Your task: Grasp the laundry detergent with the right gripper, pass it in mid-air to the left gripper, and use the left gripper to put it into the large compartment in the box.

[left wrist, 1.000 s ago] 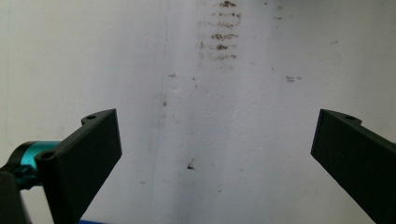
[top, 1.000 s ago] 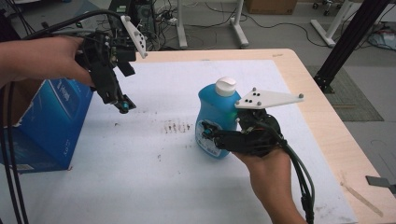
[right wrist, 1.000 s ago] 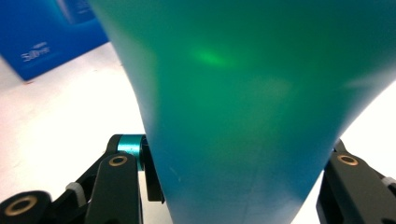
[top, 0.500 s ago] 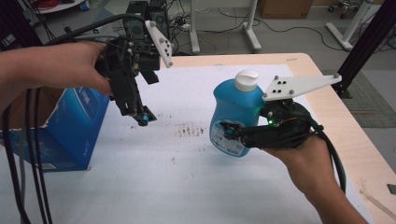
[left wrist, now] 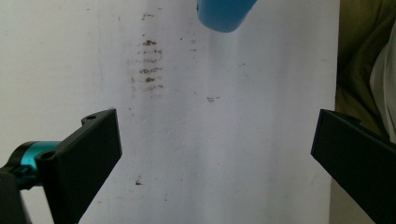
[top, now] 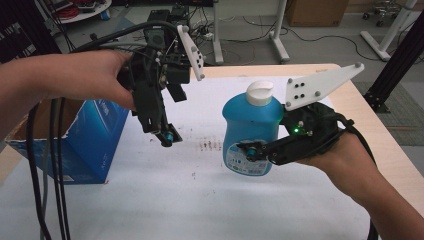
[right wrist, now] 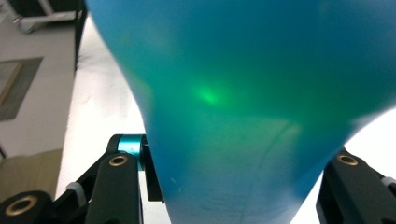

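A blue detergent bottle with a white cap hangs upright above the table, held low on its body by my right gripper. In the right gripper view the bottle sits between both jaws, with the right gripper shut on it. My left gripper is held above the table, left of the bottle, pointing down. Its jaws stand wide apart in the left gripper view, with only white sheet between them. The bottle's bottom shows at the top of that view.
A blue cardboard box stands at the table's left edge. A white sheet covers the table, with dark smudges near its middle. Bare wooden tabletop runs along the right. Black cables hang from my left hand.
The right gripper has risen with the bottle, which is now off the sheet. The left gripper has moved up and to the right, toward the bottle, still open.
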### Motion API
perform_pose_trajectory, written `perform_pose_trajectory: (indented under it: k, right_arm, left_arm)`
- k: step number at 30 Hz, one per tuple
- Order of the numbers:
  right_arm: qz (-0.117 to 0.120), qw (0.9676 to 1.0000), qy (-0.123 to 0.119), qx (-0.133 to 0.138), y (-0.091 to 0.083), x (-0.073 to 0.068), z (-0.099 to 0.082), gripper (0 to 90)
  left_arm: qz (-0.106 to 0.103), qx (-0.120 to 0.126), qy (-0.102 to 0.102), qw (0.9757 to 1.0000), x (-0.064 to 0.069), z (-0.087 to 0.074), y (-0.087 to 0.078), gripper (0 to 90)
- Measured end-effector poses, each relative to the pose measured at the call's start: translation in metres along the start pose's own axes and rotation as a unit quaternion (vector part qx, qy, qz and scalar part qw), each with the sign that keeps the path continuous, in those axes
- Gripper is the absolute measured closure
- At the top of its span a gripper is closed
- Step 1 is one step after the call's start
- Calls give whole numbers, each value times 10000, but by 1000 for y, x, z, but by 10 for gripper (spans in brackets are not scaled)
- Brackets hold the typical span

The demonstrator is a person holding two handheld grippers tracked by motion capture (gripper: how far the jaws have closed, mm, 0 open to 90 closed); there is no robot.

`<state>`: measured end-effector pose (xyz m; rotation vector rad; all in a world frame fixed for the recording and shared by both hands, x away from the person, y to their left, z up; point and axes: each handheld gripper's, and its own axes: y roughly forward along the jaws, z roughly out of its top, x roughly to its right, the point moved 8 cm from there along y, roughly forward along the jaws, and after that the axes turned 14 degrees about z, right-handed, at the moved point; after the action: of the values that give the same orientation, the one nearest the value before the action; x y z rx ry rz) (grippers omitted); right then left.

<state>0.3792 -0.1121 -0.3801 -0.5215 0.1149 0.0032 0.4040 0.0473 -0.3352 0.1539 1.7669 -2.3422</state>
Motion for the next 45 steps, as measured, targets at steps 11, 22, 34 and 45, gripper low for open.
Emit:
perform_pose_trajectory:
  k: [11,22,34,45]
  right_arm:
    - [406,9989,-107,-215,20,4,5,459]
    - [578,9975,-228,-327,36,5,20,460]
    - [717,9962,-296,-393,52,5,30,460]
    - [780,9954,-315,-466,62,4,34,460]
  left_arm:
    - [-165,-14,-5,9999,7,7,-7,17]
    - [-167,80,96,9998,12,23,-15,17]
    - [-214,122,68,9997,11,30,-16,17]
    - [-208,159,134,9996,11,38,-16,17]
